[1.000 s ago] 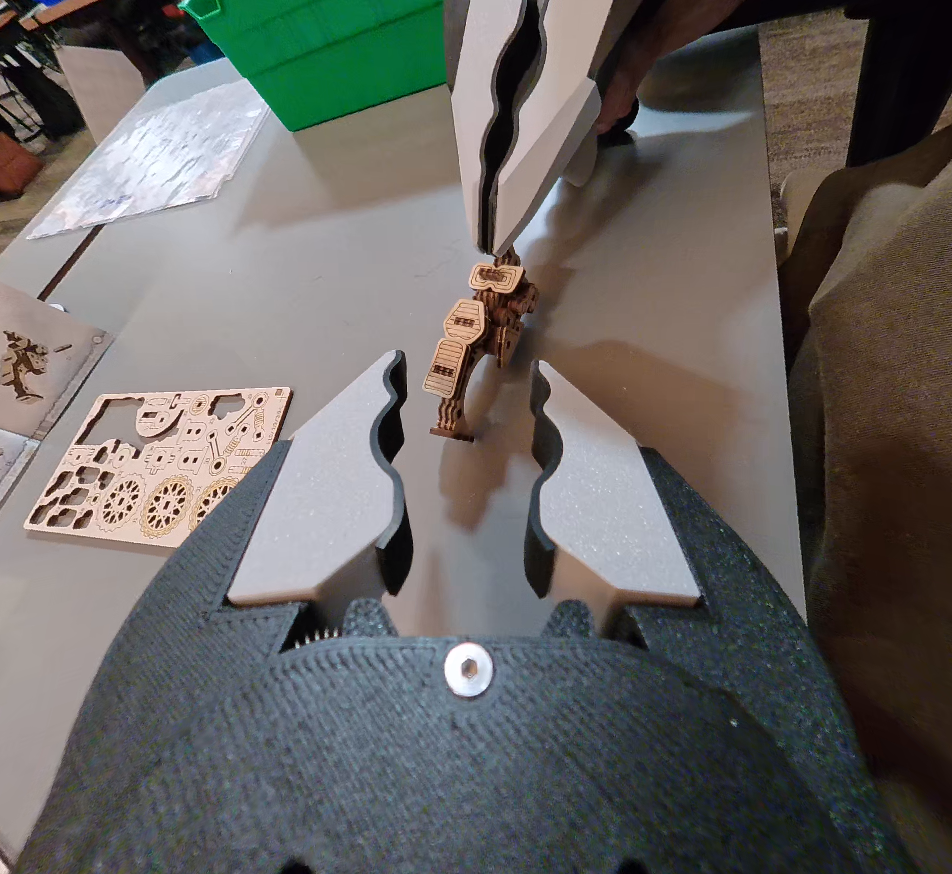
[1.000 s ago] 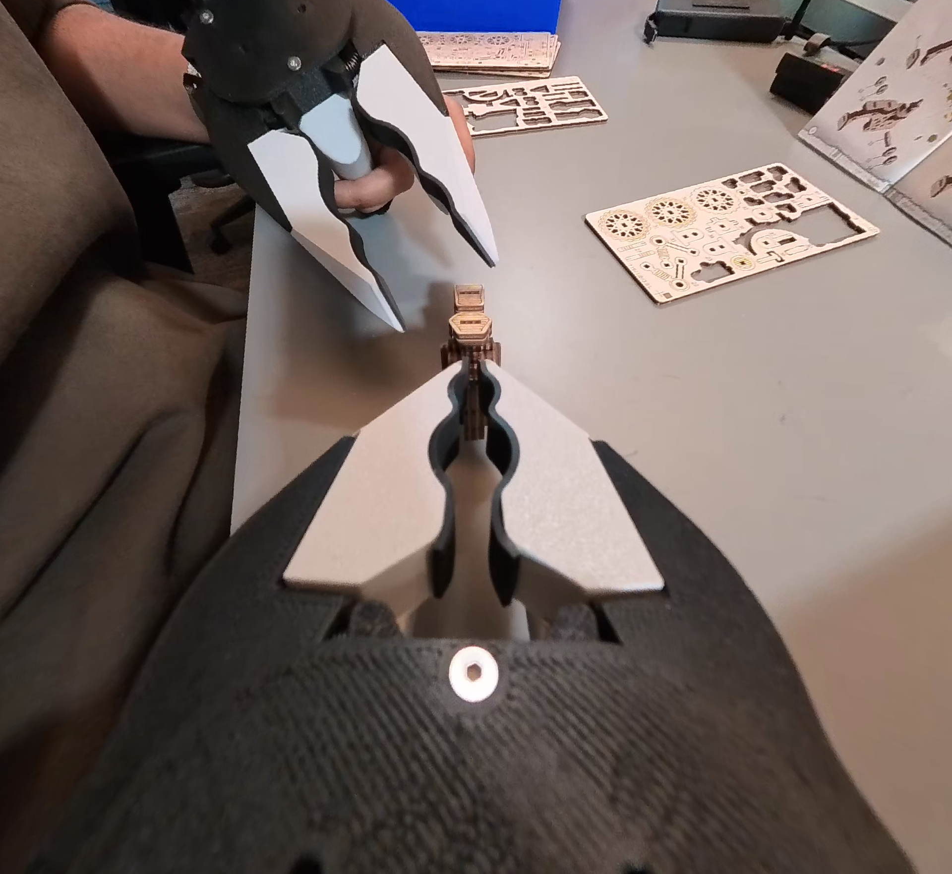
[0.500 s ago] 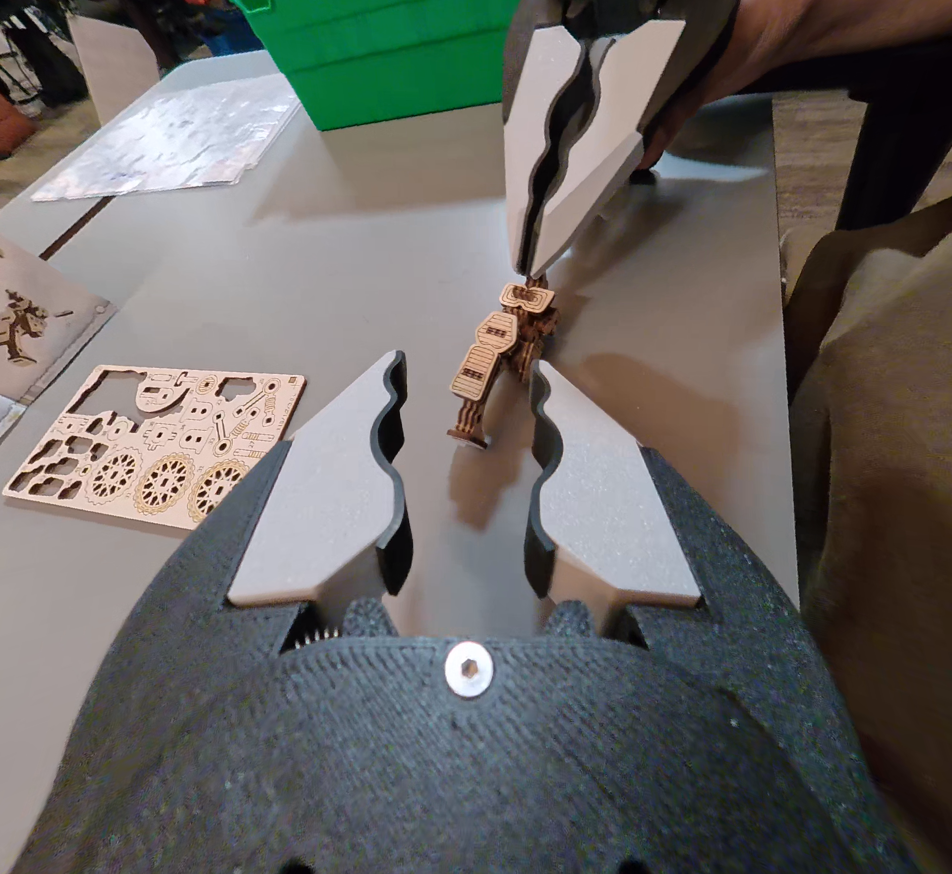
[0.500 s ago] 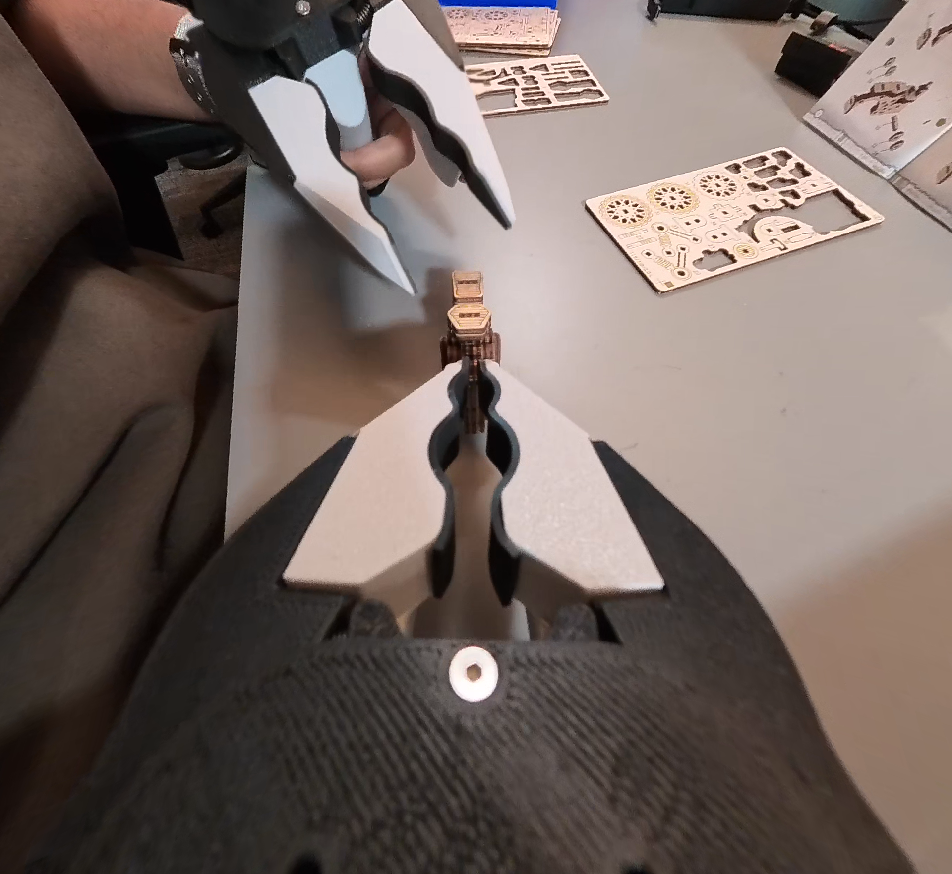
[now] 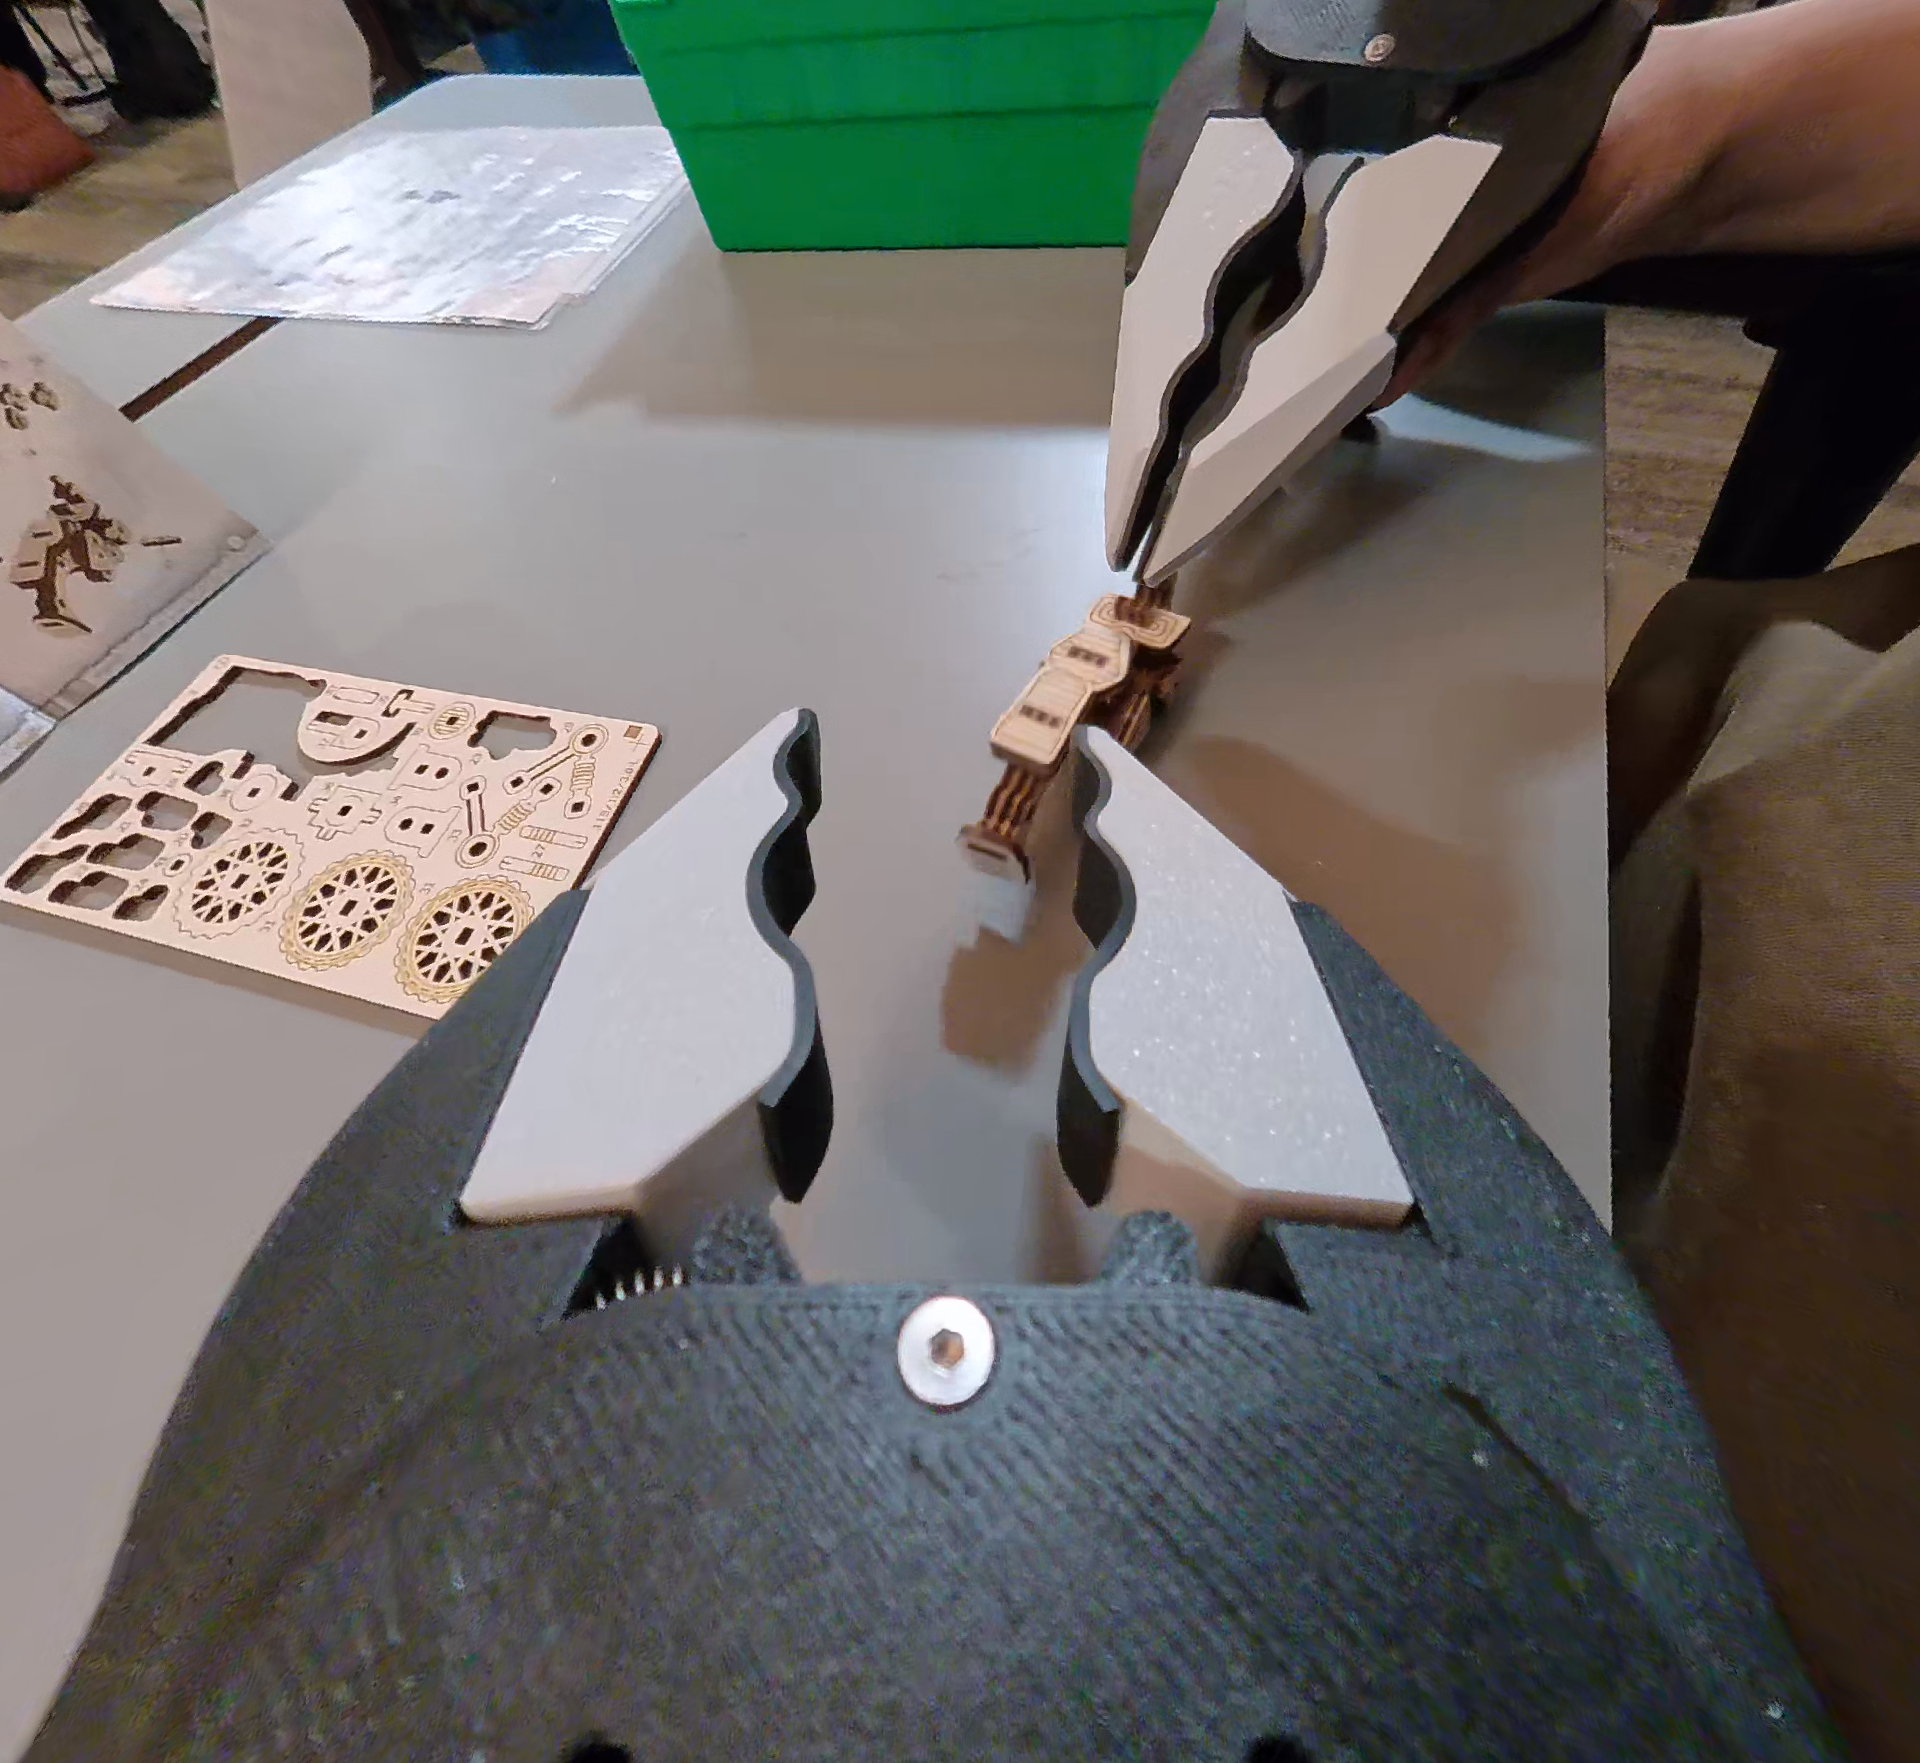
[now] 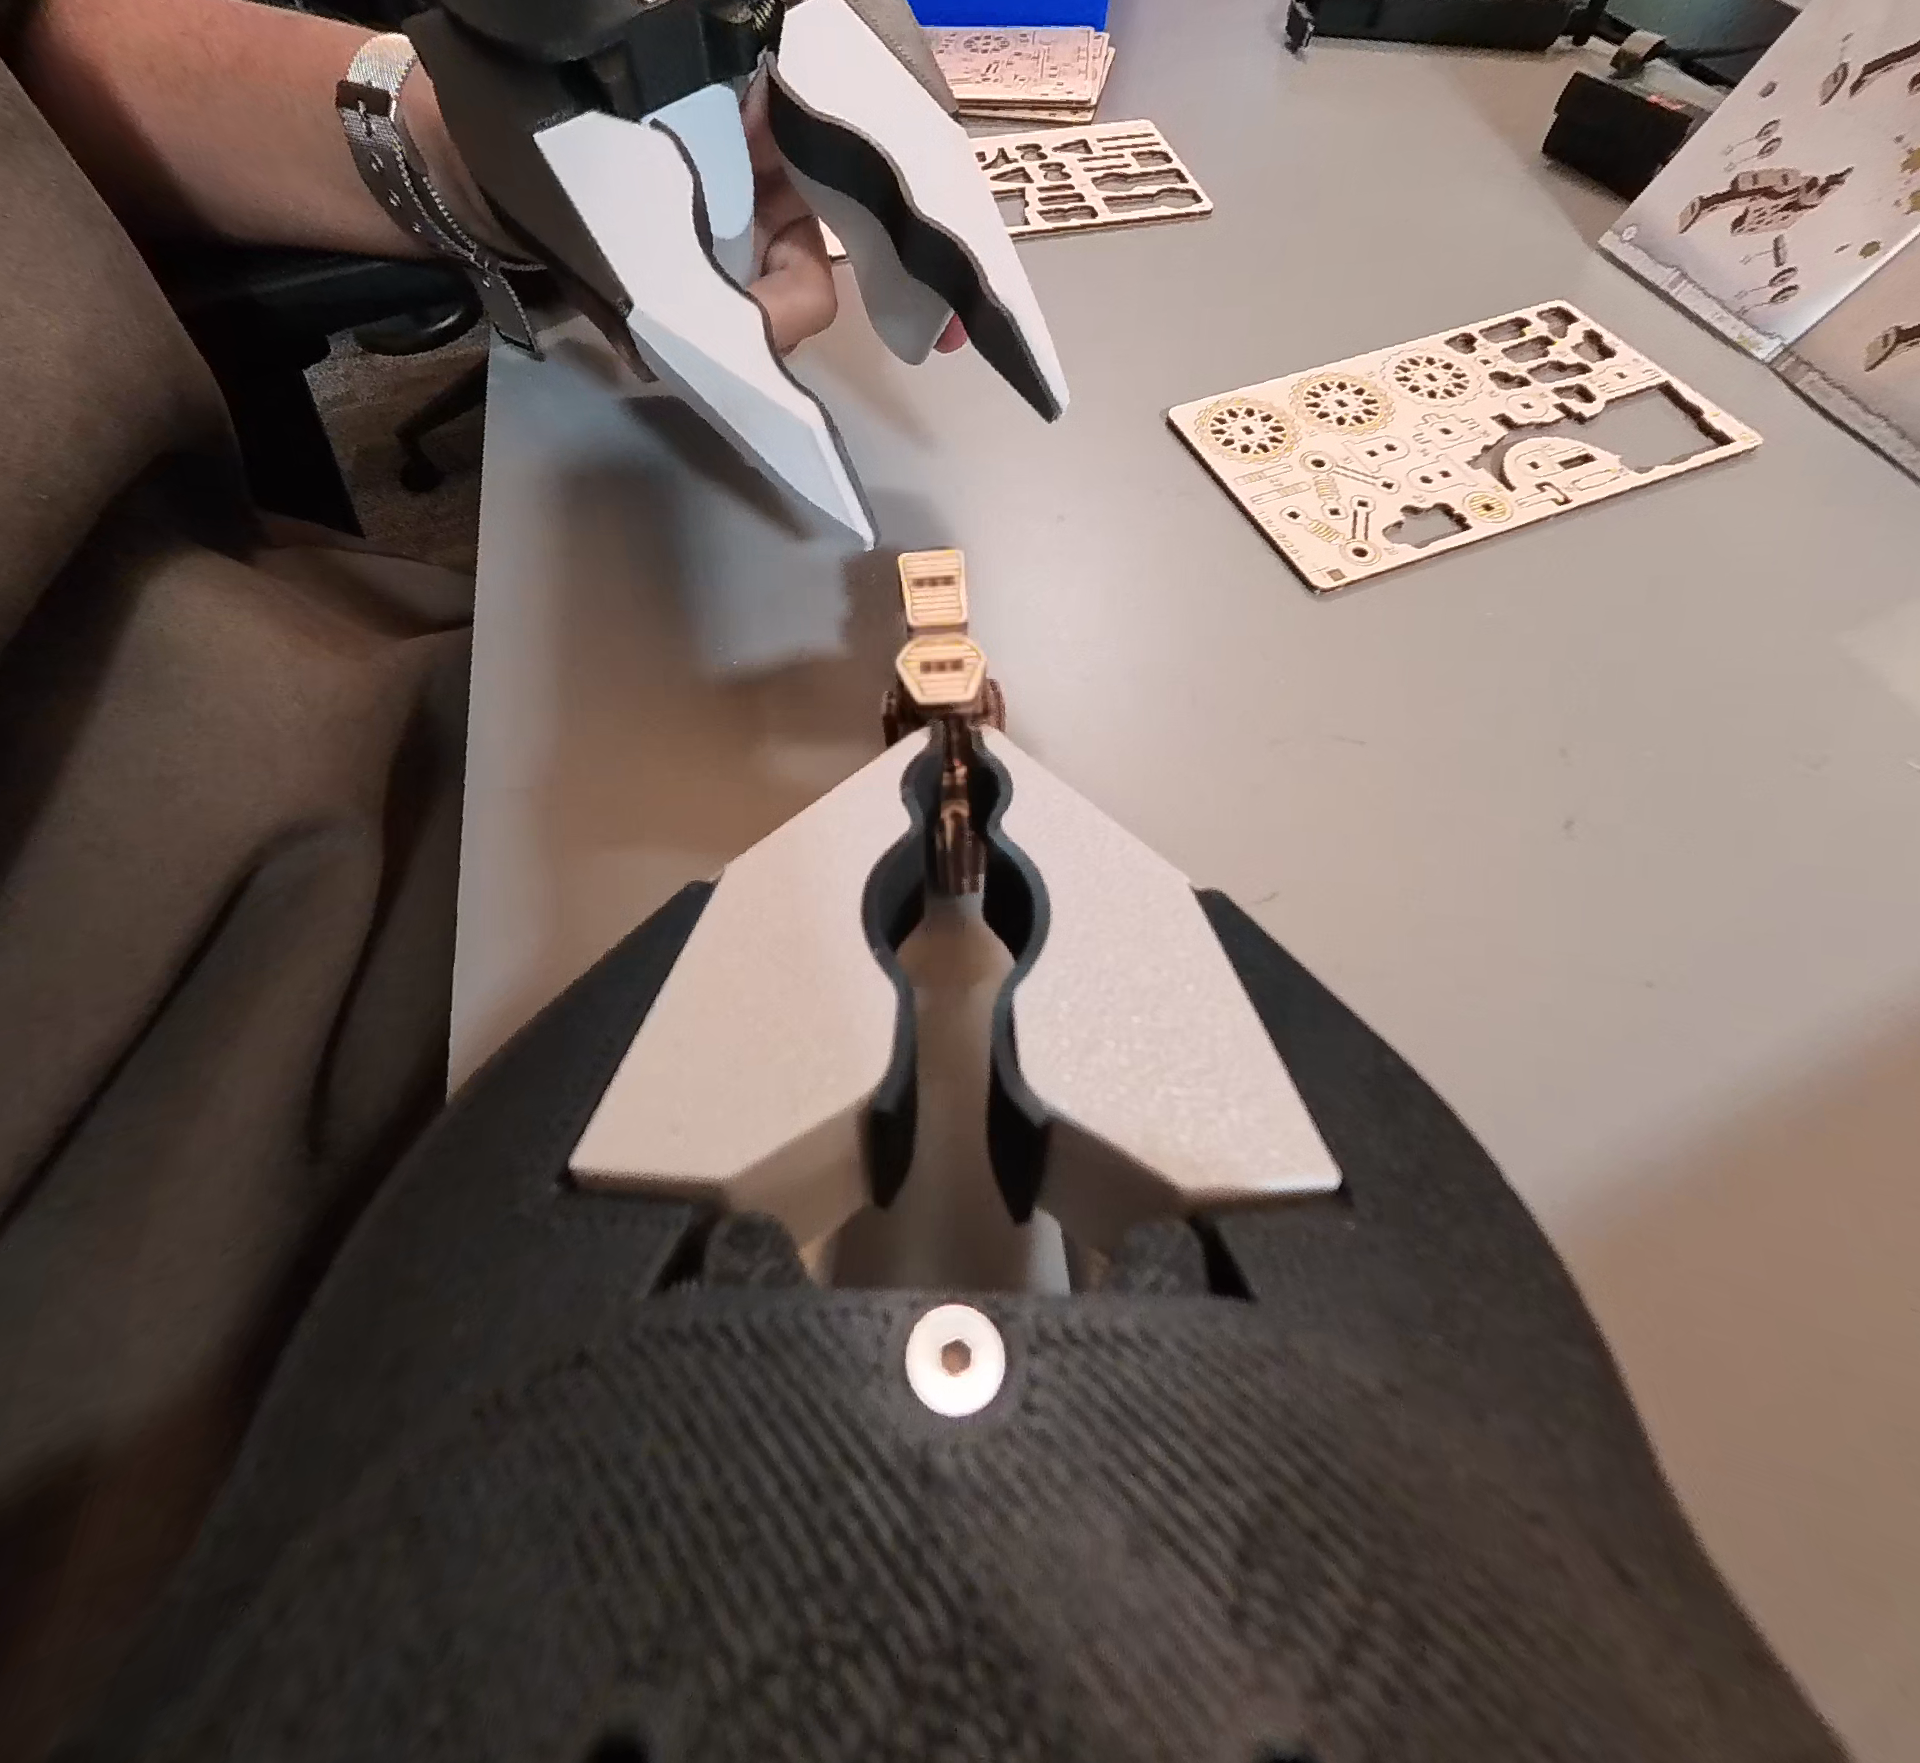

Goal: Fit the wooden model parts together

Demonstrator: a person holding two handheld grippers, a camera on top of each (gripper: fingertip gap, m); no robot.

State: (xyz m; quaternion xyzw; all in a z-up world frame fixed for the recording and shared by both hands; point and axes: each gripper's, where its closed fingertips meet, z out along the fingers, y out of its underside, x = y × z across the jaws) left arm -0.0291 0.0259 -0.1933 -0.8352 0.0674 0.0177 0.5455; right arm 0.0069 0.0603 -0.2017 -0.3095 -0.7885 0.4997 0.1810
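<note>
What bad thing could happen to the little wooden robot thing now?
1. The right gripper pinches the wooden model only by one thin end, so it might twist or snap.
2. The open left gripper hangs close beside it and could bump it.
3. It sits near the table's edge and might fall.

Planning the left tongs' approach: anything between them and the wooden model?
Nothing visible. The left tongs are open with bare table up to the model, which the right tongs grip at its far end.
</note>
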